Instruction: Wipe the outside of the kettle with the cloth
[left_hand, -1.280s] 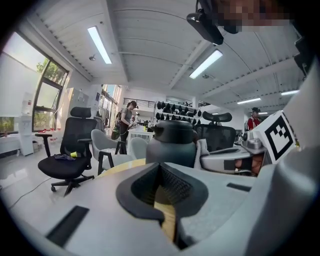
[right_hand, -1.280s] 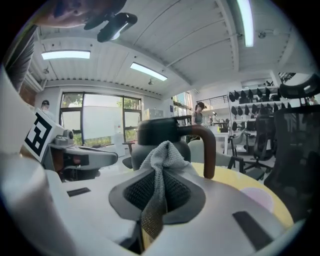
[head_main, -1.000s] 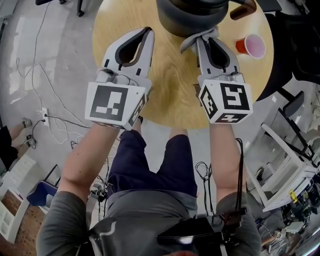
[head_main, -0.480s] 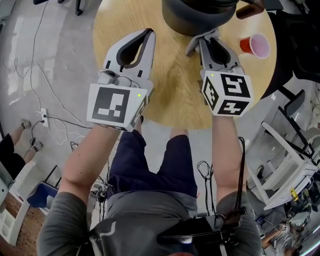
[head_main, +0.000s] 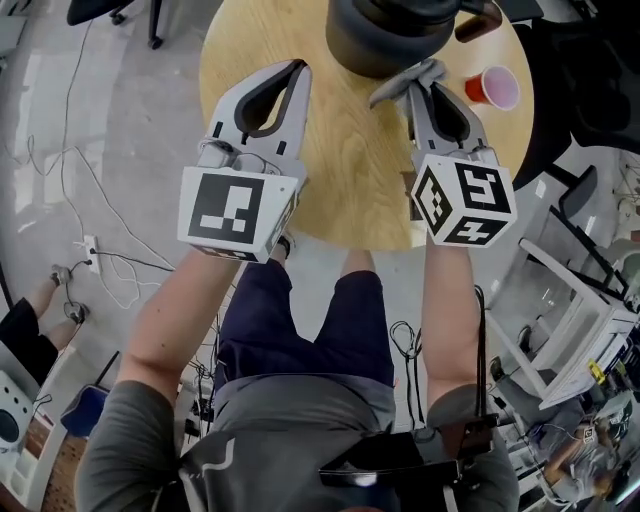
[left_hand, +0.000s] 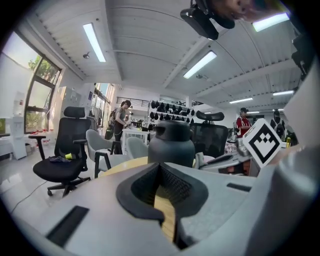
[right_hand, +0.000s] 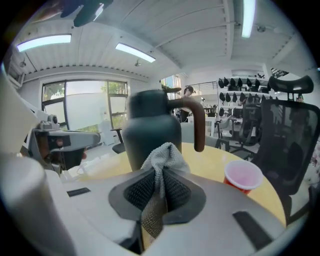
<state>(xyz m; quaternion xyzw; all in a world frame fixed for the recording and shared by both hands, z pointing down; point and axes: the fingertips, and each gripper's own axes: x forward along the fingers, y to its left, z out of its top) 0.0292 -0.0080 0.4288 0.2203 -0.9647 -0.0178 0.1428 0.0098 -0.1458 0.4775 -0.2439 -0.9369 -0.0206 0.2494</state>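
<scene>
Right gripper (head_main: 417, 84) grasping the grey woven cloth (head_main: 396, 84) just beside the dark grey kettle with brown handle (head_main: 388, 40).
The kettle stands upright at the far edge of the round light-wood table (head_main: 350, 170). The right jaws are clenched on the cloth, which bunches out past their tips toward the kettle's lower wall; contact cannot be confirmed. The left gripper (head_main: 297, 66) hovers over the table, its jaws closed tip to tip, with nothing between them. A red plastic cup (head_main: 492, 88) stands right of the kettle.
</scene>
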